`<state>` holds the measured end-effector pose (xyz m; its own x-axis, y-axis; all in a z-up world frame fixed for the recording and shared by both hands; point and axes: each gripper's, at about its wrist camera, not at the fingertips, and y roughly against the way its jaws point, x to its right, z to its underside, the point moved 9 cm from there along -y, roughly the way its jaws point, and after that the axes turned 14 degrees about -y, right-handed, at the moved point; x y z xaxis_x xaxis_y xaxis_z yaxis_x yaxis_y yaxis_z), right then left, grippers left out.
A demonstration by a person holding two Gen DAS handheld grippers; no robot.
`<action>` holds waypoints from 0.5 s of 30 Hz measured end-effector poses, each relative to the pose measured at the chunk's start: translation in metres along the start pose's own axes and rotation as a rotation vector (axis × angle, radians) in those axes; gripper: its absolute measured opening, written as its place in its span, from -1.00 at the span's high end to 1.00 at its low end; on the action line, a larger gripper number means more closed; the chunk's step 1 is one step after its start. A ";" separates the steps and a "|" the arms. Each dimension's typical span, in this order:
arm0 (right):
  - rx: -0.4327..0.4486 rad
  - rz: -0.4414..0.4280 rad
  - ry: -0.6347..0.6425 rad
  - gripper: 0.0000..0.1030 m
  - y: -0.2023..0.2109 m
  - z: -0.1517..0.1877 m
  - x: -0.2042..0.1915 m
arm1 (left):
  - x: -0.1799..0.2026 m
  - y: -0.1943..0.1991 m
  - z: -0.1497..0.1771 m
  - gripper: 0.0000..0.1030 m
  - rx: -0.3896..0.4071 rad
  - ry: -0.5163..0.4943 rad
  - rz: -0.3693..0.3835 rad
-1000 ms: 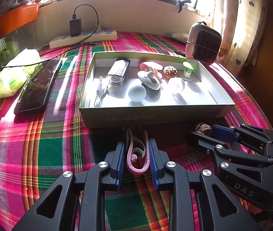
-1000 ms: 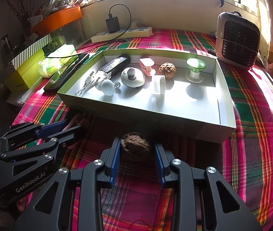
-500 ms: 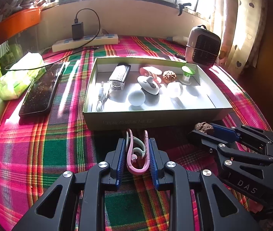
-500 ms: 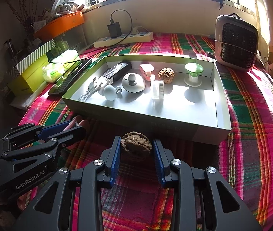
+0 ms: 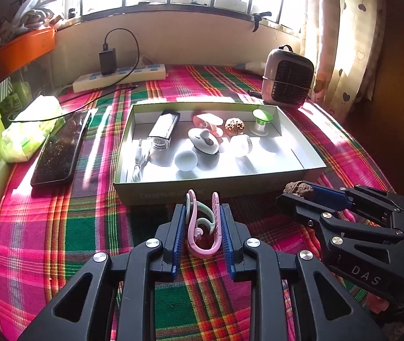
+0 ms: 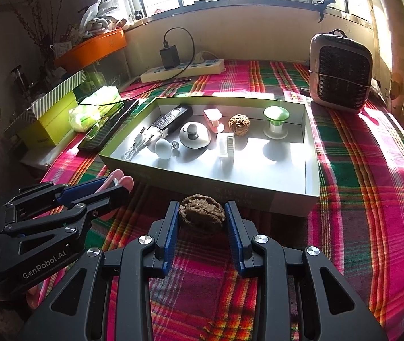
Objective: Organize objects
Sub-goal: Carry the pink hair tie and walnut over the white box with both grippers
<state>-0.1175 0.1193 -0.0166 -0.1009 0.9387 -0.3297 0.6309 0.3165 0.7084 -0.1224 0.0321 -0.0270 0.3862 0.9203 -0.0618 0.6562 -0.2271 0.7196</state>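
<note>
while both grippers grip, box (image 6: 287, 196) edge looms near.

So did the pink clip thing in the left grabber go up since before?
Yes. The pink clip, pinched in the left gripper, now shows higher against the box, overlapping its front wall, and the table looks farther below.

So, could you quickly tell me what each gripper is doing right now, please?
Left gripper: shut on the pink clip.
Right gripper: shut on the walnut.
</note>
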 end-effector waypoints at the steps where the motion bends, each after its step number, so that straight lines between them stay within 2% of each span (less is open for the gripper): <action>1: 0.004 0.001 -0.002 0.35 0.002 -0.001 0.001 | 0.001 0.001 -0.001 0.57 0.003 -0.001 0.002; 15: 0.065 0.013 -0.005 0.35 0.016 -0.030 0.016 | 0.012 0.001 -0.027 0.57 0.041 -0.025 0.015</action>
<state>-0.1320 0.1438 0.0083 -0.0886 0.9418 -0.3242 0.6805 0.2949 0.6708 -0.1346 0.0518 -0.0083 0.4122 0.9085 -0.0688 0.6761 -0.2544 0.6915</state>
